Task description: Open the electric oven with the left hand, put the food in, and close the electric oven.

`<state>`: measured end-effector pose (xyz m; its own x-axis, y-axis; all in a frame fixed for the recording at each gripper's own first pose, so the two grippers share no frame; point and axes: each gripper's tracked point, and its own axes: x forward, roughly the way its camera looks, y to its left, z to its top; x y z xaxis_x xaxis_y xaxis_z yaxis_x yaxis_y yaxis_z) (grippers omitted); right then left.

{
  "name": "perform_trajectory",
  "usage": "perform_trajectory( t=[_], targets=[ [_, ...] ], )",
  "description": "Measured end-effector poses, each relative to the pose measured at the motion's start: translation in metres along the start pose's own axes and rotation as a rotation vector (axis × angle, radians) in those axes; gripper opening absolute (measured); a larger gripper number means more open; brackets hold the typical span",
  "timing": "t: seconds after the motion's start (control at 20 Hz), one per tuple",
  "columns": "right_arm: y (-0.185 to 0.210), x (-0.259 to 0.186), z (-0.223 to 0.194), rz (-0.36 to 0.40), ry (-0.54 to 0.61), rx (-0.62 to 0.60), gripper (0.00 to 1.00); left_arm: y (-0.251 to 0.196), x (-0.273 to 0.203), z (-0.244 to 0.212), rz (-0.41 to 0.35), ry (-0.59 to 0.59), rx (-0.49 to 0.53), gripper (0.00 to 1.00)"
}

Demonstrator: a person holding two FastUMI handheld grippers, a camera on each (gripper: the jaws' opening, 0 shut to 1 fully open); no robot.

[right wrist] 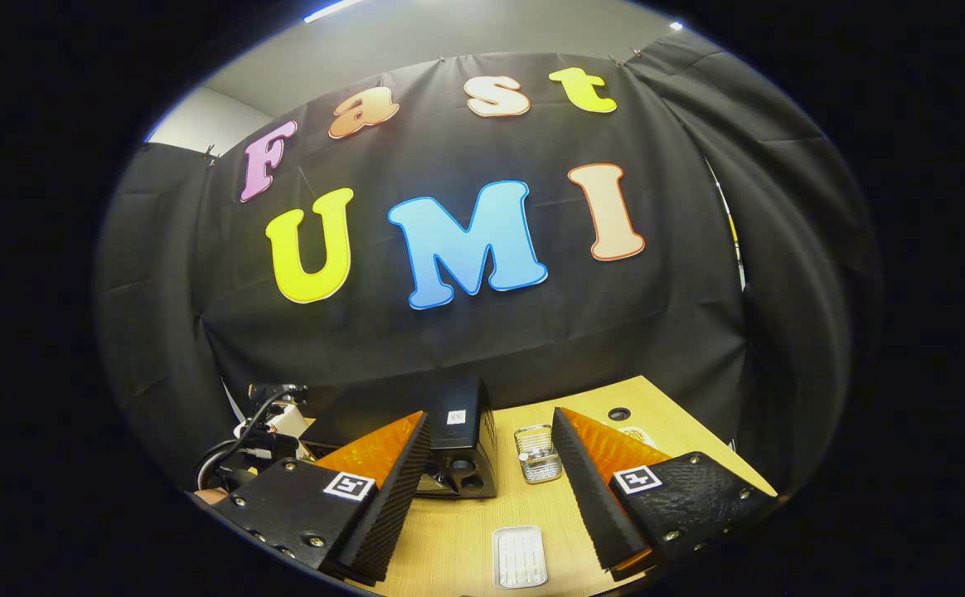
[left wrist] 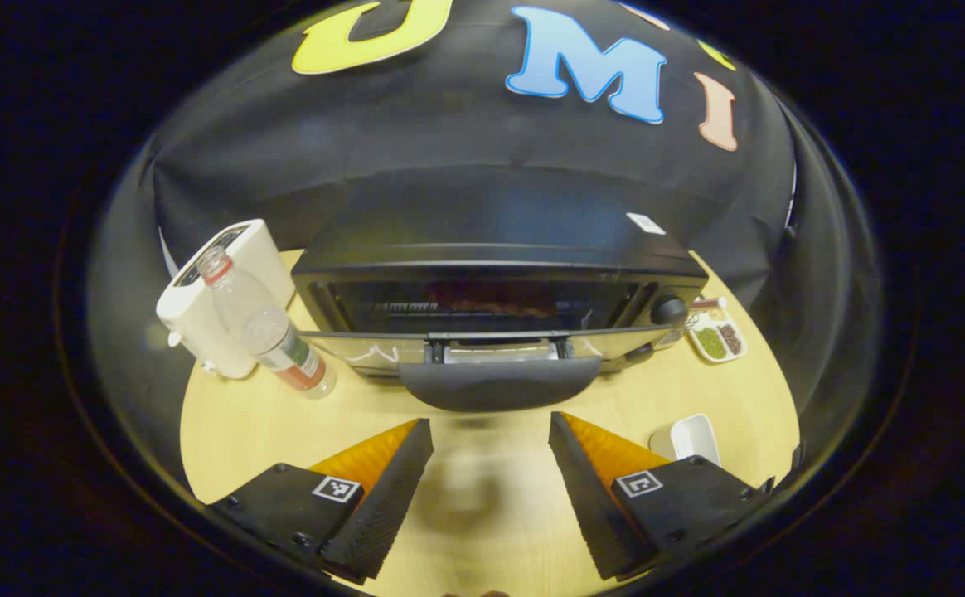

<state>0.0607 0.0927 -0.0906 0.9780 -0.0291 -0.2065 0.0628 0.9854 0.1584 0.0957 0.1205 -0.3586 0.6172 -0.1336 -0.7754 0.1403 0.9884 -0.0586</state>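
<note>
Oven door ajar, my left gripper spread at frame bottom.
I should hook the black electric oven's dark curved handle squarely and lower it evenly; my right gripper is spread too.

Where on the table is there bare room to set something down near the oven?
Bare wood lies in front of the oven, between its lowered door handle and the left claw. Another patch runs right of the oven toward the white tray. It's crowded at the oven's left, by the bottle and white appliance.
</note>
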Motion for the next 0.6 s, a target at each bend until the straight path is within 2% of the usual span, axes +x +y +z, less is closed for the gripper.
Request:
perform_trajectory(
  t=[0.1, 0.15, 0.2, 0.25, 0.3, 0.4, 0.5, 0.6],
  targets=[
    [-0.002, 0.001, 0.002, 0.011, -0.001, -0.004, 0.89, 0.003, -0.008, 0.004, 0.009, -0.020, -0.019, 0.96],
    [-0.003, 0.001, 0.004, 0.014, -0.007, -0.008, 0.89, 0.003, -0.013, 0.010, 0.015, -0.045, -0.029, 0.92],
    [-0.004, 0.003, 0.005, 0.018, -0.013, -0.015, 0.89, 0.002, -0.019, 0.018, 0.011, -0.082, -0.029, 0.96],
    [-0.005, 0.004, 0.007, 0.025, -0.019, -0.028, 0.89, -0.001, -0.029, 0.028, 0.003, -0.135, -0.033, 1.00],
    [-0.006, 0.007, 0.008, 0.034, -0.023, -0.044, 0.89, -0.001, -0.041, 0.039, 0.006, -0.191, -0.045, 0.96],
    [-0.008, 0.009, 0.016, 0.046, -0.041, -0.076, 0.89, -0.001, -0.074, 0.060, 0.018, -0.304, -0.067, 1.00],
    [-0.007, 0.012, 0.029, 0.058, -0.075, -0.098, 0.89, -0.001, -0.117, 0.088, 0.045, -0.441, -0.067, 0.96],
    [-0.004, 0.014, 0.044, 0.069, -0.113, -0.115, 0.89, -0.008, -0.169, 0.113, 0.062, -0.587, -0.057, 0.99]
  ],
)
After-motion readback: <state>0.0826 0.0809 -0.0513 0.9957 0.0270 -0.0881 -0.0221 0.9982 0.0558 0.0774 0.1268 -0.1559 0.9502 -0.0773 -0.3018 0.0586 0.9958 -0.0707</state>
